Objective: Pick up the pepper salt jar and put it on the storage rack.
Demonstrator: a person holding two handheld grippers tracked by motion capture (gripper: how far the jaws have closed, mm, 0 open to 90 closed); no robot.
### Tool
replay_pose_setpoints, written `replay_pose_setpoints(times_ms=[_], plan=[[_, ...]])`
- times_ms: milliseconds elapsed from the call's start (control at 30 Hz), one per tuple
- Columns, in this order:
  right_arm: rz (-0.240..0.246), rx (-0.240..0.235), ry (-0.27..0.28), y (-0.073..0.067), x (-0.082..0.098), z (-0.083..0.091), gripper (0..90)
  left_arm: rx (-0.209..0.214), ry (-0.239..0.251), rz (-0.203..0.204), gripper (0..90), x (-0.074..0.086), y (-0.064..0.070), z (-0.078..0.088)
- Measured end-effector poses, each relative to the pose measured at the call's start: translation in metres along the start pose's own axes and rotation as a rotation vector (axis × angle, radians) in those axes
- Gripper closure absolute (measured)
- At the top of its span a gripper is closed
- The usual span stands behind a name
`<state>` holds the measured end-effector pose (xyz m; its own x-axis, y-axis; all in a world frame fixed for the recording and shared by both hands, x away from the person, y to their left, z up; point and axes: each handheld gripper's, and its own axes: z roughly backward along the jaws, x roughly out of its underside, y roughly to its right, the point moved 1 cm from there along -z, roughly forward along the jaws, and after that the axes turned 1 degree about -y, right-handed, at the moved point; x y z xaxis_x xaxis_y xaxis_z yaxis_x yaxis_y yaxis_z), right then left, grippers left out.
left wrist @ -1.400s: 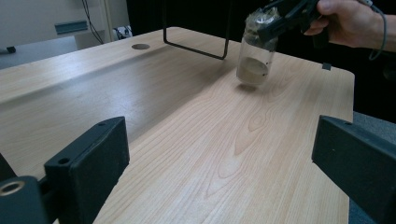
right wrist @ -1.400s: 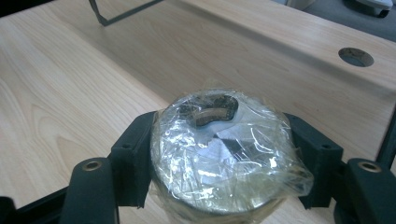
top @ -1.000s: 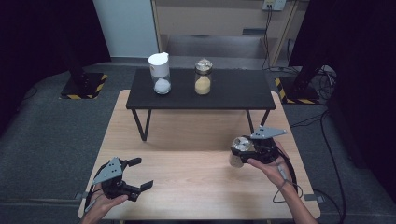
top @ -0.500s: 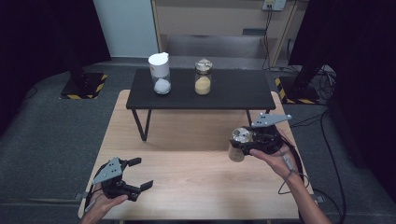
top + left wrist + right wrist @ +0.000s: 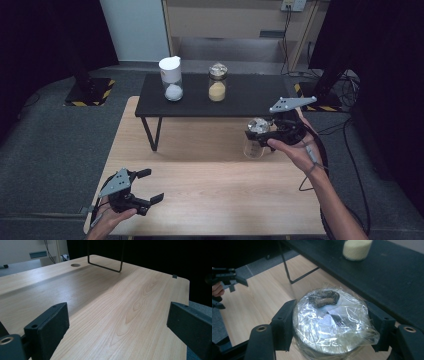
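I see my right gripper (image 5: pixel 256 134) clamped on the foil-topped jar (image 5: pixel 331 322), left gripper (image 5: pixel 148 186) jaws apart over the table (image 5: pixel 130 315).

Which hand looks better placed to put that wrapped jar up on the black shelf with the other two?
The right. The right gripper already clamps the wrapped jar beside the black shelf. The left gripper rests open at the wooden table's near corner, holding nothing.
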<state>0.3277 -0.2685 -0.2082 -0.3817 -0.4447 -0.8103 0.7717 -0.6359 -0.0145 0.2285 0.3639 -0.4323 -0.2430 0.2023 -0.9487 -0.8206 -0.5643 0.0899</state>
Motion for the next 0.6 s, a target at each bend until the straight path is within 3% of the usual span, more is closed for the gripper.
replay_pose_setpoints(times_ms=[600], plan=[[-0.012, 0.078, 0.011, 0.010, -0.064, 0.018, 34.7, -0.003, 0.005, 0.004, 3.5, 0.000, -0.001, 0.001]])
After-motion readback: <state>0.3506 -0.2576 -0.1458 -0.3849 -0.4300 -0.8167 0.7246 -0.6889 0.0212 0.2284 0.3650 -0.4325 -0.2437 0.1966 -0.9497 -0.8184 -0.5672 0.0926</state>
